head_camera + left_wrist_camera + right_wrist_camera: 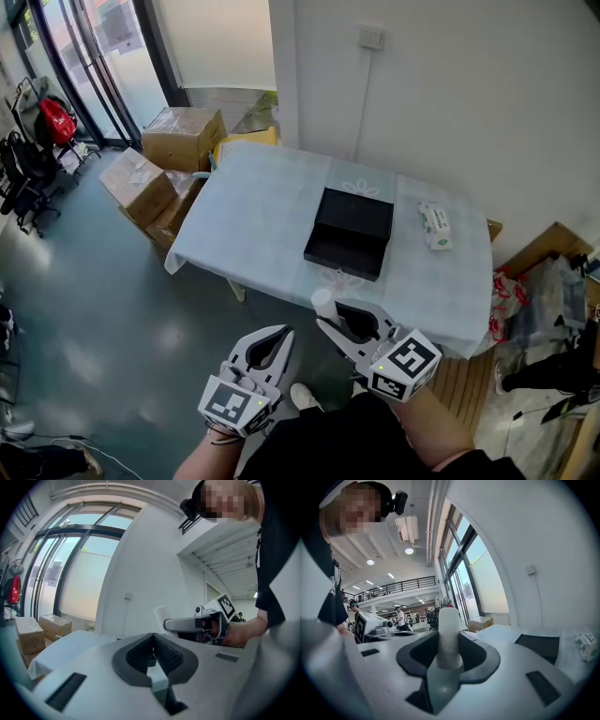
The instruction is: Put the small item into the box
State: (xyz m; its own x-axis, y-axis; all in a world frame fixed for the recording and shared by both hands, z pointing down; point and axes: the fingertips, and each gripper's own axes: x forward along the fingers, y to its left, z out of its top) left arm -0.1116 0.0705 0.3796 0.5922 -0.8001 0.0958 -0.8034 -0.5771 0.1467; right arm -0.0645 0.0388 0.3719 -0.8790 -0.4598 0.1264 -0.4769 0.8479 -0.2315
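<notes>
Right gripper (449, 654) clamps a small white cylinder (449, 634), well short of the open black rectangular box (349, 232); carry it above the box before releasing. Left gripper (153, 642) closed, empty.

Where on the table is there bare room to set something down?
The widest bare patch is the left half of the table, from the black box to its left edge. A narrower strip lies between box and packet. Cartons crowd the floor beside that edge.
</notes>
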